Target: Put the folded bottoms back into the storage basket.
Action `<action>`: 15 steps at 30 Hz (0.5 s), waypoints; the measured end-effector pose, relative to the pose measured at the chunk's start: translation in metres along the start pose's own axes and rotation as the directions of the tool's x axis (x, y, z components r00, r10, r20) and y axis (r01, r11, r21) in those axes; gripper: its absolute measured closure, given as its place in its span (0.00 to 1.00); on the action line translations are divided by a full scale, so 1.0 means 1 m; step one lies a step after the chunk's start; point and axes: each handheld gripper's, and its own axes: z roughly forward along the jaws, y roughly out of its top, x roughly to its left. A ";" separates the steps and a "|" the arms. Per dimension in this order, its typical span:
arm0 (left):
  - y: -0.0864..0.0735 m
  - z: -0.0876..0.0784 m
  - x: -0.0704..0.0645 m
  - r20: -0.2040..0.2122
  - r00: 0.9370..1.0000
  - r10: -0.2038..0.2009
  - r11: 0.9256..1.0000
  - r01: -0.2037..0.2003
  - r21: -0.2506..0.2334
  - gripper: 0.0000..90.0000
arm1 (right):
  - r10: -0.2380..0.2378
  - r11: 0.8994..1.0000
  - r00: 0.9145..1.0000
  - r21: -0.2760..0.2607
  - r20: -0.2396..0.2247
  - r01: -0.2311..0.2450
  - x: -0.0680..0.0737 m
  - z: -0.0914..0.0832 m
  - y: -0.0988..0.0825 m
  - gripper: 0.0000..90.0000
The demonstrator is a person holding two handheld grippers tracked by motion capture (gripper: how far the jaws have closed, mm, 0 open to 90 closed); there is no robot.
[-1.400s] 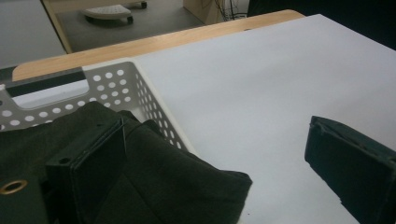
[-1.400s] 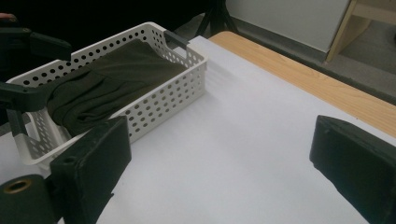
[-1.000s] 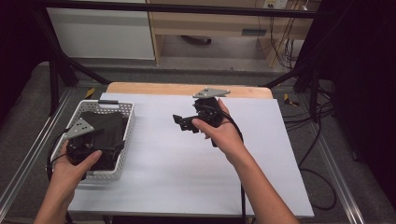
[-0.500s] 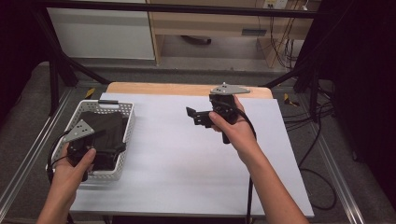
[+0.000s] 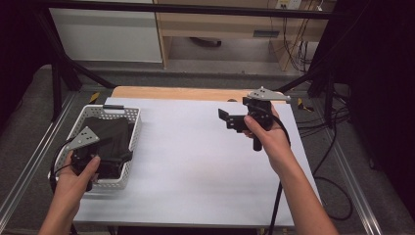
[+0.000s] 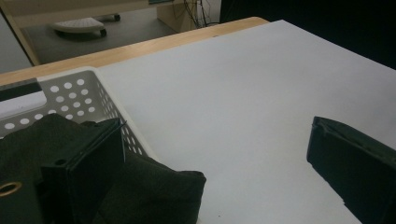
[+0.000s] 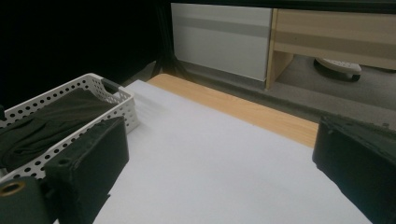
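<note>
Though near left fingers (image 6: 84,177), cloth (image 6: 154,191) ungripped.

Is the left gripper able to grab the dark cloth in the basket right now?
Probably yes. The left gripper hangs right over the white basket, jaws open, and the dark cloth lies just below them with nothing covering it.

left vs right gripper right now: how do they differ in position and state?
The left gripper sits low at the white basket, over the dark cloth; the right gripper is raised over the bare white table. One left jaw is against the cloth; the right gripper's jaws are near nothing. Shared: both open, holding nothing.
</note>
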 end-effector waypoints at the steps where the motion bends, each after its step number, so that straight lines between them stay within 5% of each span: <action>1: 0.000 0.000 0.000 -0.004 1.000 0.006 1.000 -0.006 0.003 0.05 | -0.003 1.000 1.000 0.002 0.001 0.003 -0.003 -0.003 -0.001 0.04; 15: -0.005 -0.002 -0.001 0.007 1.000 0.020 1.000 -0.020 0.009 0.05 | 0.036 0.999 0.997 -0.021 0.066 -0.034 -0.034 -0.037 -0.025 0.04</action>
